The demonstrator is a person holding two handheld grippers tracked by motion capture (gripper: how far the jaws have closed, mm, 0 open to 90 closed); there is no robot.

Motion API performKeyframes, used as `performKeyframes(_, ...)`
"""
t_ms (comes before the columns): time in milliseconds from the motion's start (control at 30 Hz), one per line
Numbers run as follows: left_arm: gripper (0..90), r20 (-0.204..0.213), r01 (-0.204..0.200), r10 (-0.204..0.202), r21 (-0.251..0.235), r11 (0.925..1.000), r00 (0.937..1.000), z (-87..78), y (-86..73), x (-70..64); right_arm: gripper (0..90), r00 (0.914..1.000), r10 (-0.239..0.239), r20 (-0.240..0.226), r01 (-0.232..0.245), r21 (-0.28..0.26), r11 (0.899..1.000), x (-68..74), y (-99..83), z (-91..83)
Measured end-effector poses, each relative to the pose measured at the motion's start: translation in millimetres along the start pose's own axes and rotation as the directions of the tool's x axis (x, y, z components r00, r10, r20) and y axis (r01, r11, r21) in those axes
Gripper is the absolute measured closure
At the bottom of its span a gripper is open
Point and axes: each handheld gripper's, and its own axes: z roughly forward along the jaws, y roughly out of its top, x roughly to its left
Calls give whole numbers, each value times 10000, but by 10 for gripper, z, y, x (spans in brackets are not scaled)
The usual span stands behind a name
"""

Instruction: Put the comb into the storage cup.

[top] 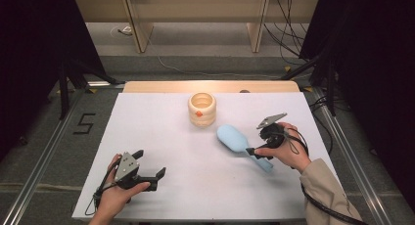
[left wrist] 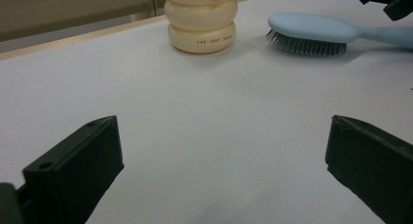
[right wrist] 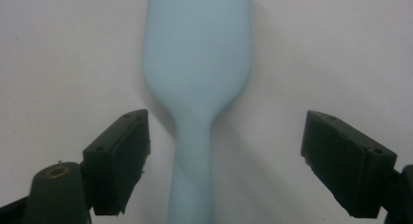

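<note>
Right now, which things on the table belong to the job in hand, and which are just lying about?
In the job:
- blue hairbrush, bristles down on the table
- right tool, open astride the brush handle

Lying about:
- cream ringed pot with an orange spot, standing apart
- left tool, open over bare table

Brush [right wrist: 197, 63]: smooth pale-blue plastic, faint sheen; fine metallic-looking bristles [left wrist: 306, 45]. Cup [left wrist: 201, 24]: glossy cream, ribbed. Table [top: 195, 161]: matt white. Jaws: matt black plastic.

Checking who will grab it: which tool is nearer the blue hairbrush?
Right. The right tool straddles the blue hairbrush handle, open; the left tool sits far off, near the table's front-left edge.
</note>
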Motion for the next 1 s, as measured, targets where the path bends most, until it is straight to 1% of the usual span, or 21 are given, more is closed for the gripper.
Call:
performKeyframes(67,0,-5,11,-11,-10,10000,10000,0,0,0,206,9999,-104,-27,105,318,9994,14,22,50)
performKeyframes(100,0,-1,12,-12,-12,10000,10000,0,0,0,208,10000,-58,-5,58,467,9989,25,35,70)
performKeyframes(133,0,2,23,-23,-17,10000,10000,0,0,0,212,9998,-179,-14,179,546,9983,25,46,91)
performKeyframes(233,0,3,24,-24,-17,10000,10000,-1,-1,1,238,9999,-120,4,119,838,9964,43,80,139)
performKeyframes(433,0,17,12,-12,-11,10000,10000,-1,0,1,295,9998,-179,47,171,1338,9909,50,99,219)
performKeyframes(533,0,17,20,-19,-17,10000,10000,0,0,-1,307,9998,-191,43,181,1622,9866,51,90,254)
performKeyframes(600,0,28,16,-16,-2,10000,10000,0,0,-2,331,9997,-240,31,231,1790,9836,49,83,277)
performKeyframes(767,0,33,16,-16,3,10000,10000,3,-1,-2,376,9993,-349,-112,364,2120,9766,56,84,315)
performKeyframes(867,0,39,16,-16,1,10000,10000,2,-1,-1,385,9991,-390,-154,415,2189,9749,61,100,335)
performKeyframes(967,0,38,13,-13,0,10000,10000,1,-2,0,400,9987,-474,-201,507,2342,9709,67,113,350)
performKeyframes(1000,0,39,16,-16,-1,10000,10000,1,-1,0,404,9988,-441,-215,479,2327,9714,70,116,359)
